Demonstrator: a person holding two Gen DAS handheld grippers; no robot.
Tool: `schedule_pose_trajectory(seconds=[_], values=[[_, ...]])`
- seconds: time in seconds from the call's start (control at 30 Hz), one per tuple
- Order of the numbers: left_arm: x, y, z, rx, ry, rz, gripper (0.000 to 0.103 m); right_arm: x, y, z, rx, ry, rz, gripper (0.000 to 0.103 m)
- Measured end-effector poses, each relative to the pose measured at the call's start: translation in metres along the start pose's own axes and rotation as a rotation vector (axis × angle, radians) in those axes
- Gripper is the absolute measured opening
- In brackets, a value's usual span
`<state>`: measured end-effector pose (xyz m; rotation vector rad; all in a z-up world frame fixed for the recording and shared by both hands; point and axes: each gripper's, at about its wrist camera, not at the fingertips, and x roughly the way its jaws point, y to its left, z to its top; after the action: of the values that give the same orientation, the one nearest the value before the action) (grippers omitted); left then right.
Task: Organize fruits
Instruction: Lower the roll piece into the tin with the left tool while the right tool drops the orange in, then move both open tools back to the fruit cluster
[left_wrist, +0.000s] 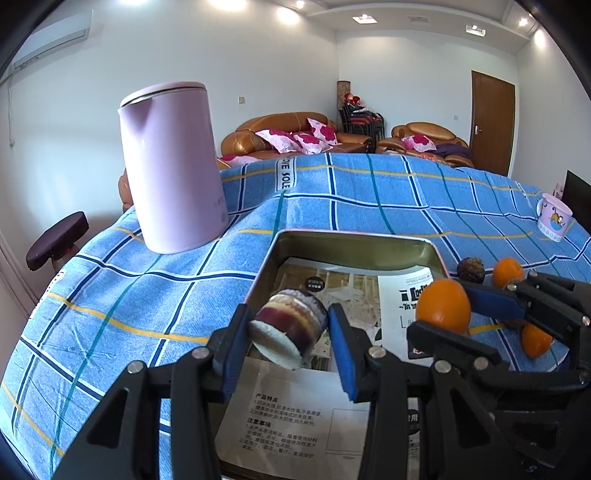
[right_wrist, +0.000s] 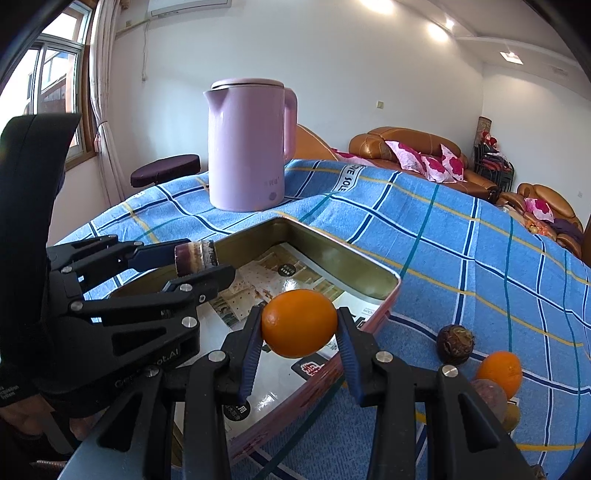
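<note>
blue checked cloth, lilac kettle

Both grippers clamped, angled down

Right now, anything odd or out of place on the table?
One thing: the left gripper holds a short purple-and-white cut piece, not whole fruit like the orange in the right gripper. The tin is lined with printed paper. Nothing spilled.

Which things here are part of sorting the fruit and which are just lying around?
Job: tin, held orange, sugarcane piece, loose oranges, dark fruit.
Lying about: kettle, mug, papers, cloth.
</note>
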<state>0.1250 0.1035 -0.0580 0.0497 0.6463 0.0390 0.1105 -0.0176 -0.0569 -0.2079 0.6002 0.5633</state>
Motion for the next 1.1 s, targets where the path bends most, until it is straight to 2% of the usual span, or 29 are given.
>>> schedule_pose_trajectory(seconds=[0.33,0.43,0.57,0.67,0.83,1.1], values=[[-0.002,0.003,-0.003,-0.007,0.004,0.014,0.047,0.003,0.003,-0.002,-0.006,0.012,0.019,0.042],[-0.009,0.004,-0.005,-0.010,-0.011,0.033,0.056,0.000,0.003,-0.004,-0.004,0.004,0.033,0.045],[-0.025,0.007,-0.006,-0.040,-0.047,0.027,0.075,-0.014,-0.001,-0.007,0.012,-0.031,0.023,0.060],[-0.041,0.000,-0.005,-0.055,-0.082,0.006,0.077,-0.029,-0.007,-0.009,0.022,-0.064,0.009,0.060],[-0.056,-0.029,-0.003,-0.031,-0.121,-0.047,0.077,-0.065,-0.026,-0.023,0.025,-0.104,-0.059,0.060],[-0.058,-0.095,-0.005,0.038,-0.115,-0.151,0.077,-0.123,-0.090,-0.067,0.128,-0.116,-0.255,0.060]])
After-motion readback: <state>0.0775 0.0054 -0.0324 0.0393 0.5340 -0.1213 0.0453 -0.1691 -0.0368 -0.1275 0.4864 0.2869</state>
